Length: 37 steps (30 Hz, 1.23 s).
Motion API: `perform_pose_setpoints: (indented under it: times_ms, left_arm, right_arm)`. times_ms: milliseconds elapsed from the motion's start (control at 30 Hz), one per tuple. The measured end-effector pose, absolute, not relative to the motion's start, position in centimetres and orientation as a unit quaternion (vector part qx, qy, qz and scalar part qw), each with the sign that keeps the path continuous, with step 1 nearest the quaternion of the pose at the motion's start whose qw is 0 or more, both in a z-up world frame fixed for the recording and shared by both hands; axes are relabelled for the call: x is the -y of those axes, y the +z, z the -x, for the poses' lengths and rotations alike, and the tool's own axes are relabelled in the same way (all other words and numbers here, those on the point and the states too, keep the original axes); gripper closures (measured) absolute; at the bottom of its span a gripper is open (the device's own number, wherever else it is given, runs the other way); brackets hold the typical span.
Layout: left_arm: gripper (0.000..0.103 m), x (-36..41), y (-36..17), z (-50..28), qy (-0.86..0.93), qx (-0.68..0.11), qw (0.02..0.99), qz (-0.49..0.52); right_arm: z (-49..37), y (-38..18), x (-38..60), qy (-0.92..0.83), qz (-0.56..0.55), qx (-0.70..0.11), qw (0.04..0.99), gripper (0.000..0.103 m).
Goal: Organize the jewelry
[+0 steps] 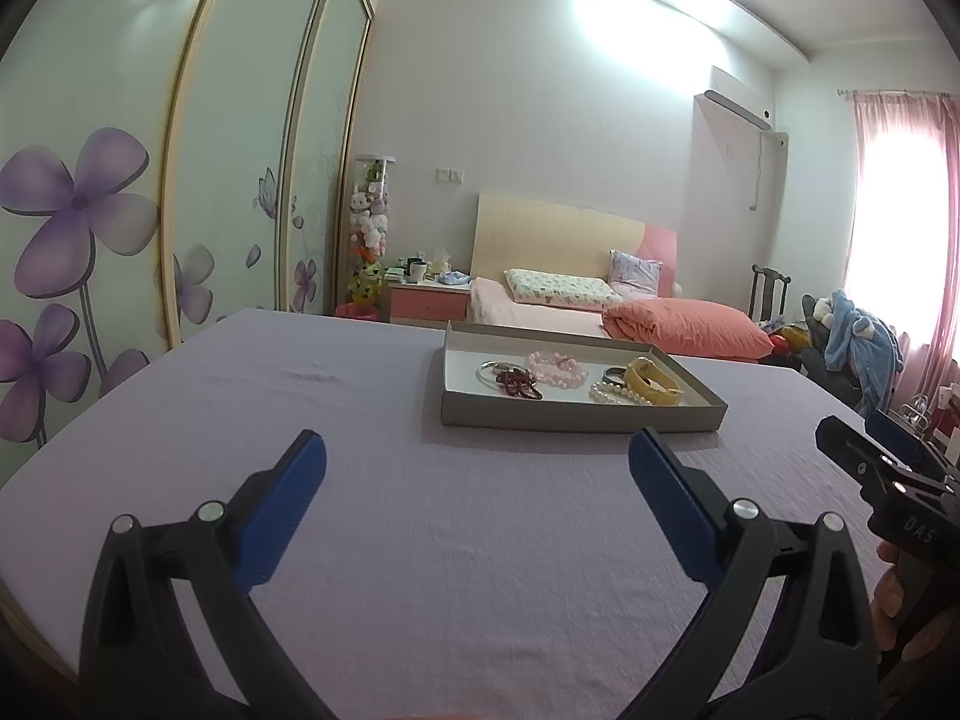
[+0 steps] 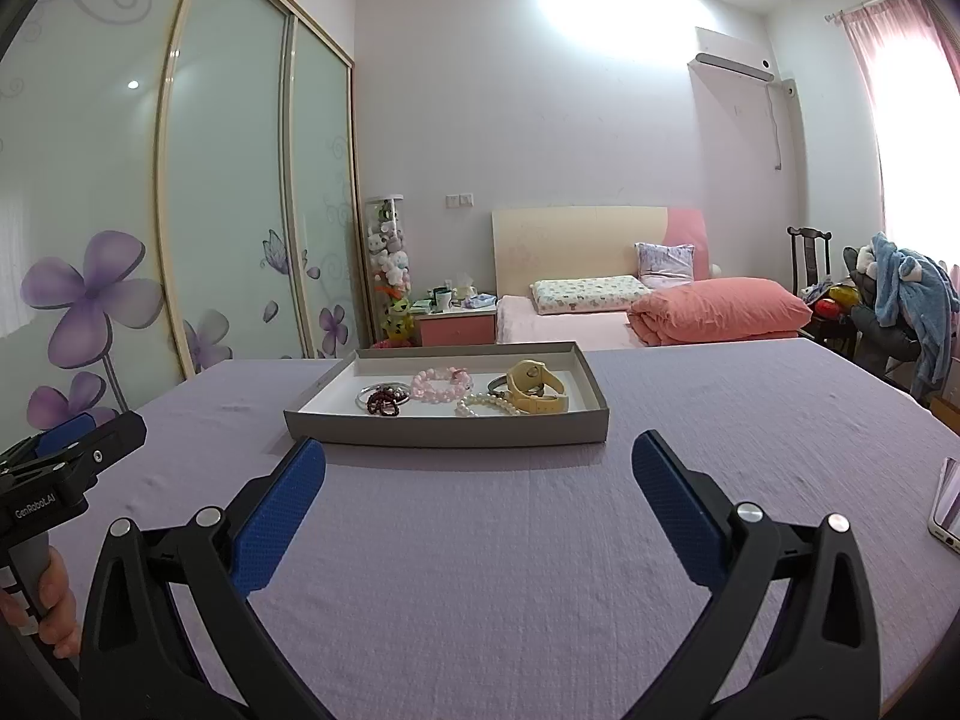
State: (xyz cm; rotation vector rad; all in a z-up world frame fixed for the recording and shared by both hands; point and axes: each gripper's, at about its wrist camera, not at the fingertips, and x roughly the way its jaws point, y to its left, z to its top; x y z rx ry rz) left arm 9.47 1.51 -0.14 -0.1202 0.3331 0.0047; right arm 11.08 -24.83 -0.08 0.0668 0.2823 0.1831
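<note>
Both spread: left tool [image 1: 477, 456], right tool [image 2: 478, 459], short of tray [image 2: 444, 429]. Could snag tangled pearl strand [image 2: 486, 405] beside yellow watch [image 2: 537, 390].

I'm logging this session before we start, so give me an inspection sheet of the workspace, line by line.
Surface: lilac cloth, lightly wrinkled.
Job's things: grey tray holding pink bead bracelet, dark red beads, pearl strand, yellow watch, silver bangle.
Clutter: phone at the cloth's right edge.
Grippers: left gripper and right gripper both open, holding nothing, short of the tray.
Cables: nothing seen.
Surroundings: bed, floral wardrobe, pink curtain.
</note>
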Motion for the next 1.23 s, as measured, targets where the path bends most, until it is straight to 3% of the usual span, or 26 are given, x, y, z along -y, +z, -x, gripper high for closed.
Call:
perform_pose_setpoints:
  times_ms: [1233]
  left_arm:
    - [0.004,-1.55,-0.27,-9.84,0.006,-0.173,0.984,0.051]
  right_arm:
    - [-11.10,-0.52,24.69,0.096,-0.039,-0.148,0.984,0.002]
